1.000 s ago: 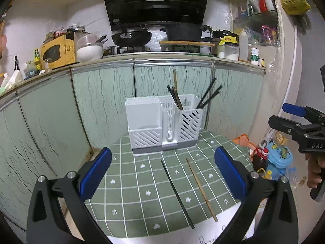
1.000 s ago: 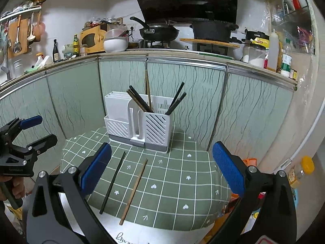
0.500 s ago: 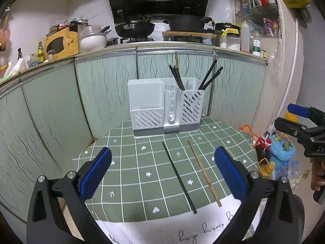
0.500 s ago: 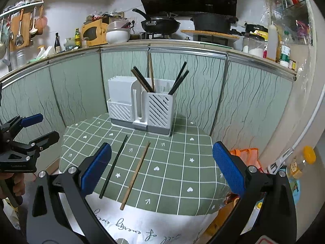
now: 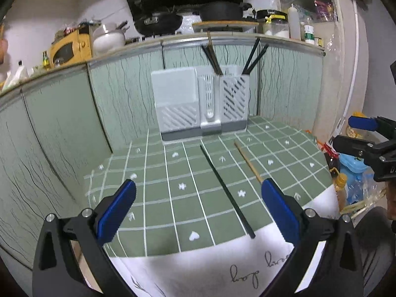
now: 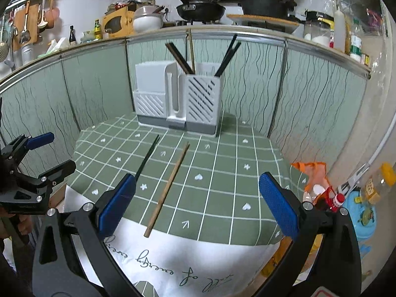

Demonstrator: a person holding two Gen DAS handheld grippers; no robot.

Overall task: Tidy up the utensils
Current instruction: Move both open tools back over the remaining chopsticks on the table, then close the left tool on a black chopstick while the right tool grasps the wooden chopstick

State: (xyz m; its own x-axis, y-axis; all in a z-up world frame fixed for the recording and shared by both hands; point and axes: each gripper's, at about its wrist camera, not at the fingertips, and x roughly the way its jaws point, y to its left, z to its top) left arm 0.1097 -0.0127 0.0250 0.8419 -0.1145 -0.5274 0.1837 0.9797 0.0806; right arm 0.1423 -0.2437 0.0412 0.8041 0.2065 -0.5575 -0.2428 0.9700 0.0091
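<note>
Here both grippers, left gripper [image 5: 198, 208] and right gripper [image 6: 198, 199], have dropped lower and closer to the table [image 5: 153, 198] vs. a second ago, jaws spread wide and empty; judged an approach w/ no pick started. The black chopstick [image 5: 226, 190] and wooden chopstick [image 5: 247, 162] lie flat, side by side but apart, in front of the holder [image 5: 200, 104], which already has several chopsticks upright in its right compartment. Nothing blocks the path; bottles [image 5: 339, 185] sit off the table edge, right of the holder.
</note>
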